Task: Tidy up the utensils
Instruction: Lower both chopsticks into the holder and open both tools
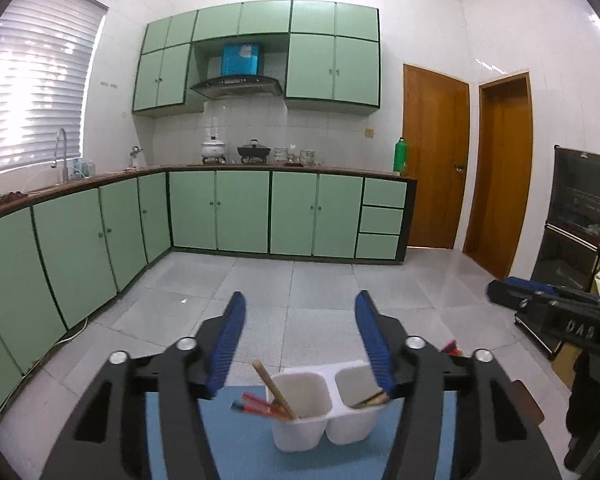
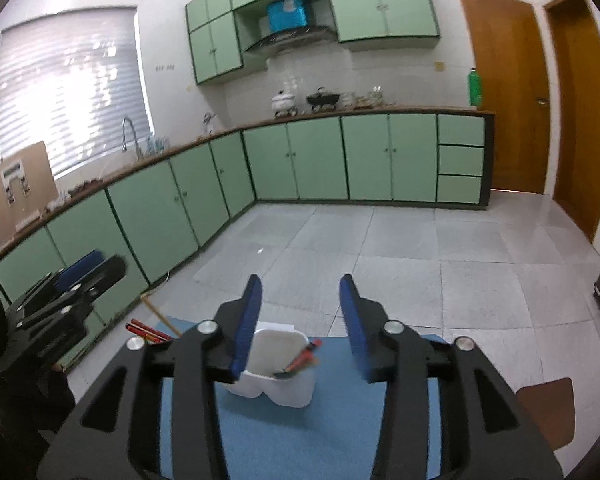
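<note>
Blue mat [image 1: 240,444] bare before white holder [image 1: 300,432]; utensil handles [image 1: 274,390] jut upward (blocking straight descent)

Utensil holder [image 1: 300,430]: white plastic, two compartments joined side by side, upright, low centre of the left wrist view, standing on a blue mat [image 1: 240,448]. Left compartment: wooden stick [image 1: 274,390] leaning up-left, plus red chopsticks [image 1: 256,404] tilted over the rim to the left. Right compartment: one wooden-handled utensil [image 1: 370,399], lying low and slanted; its type is unclear.
</note>
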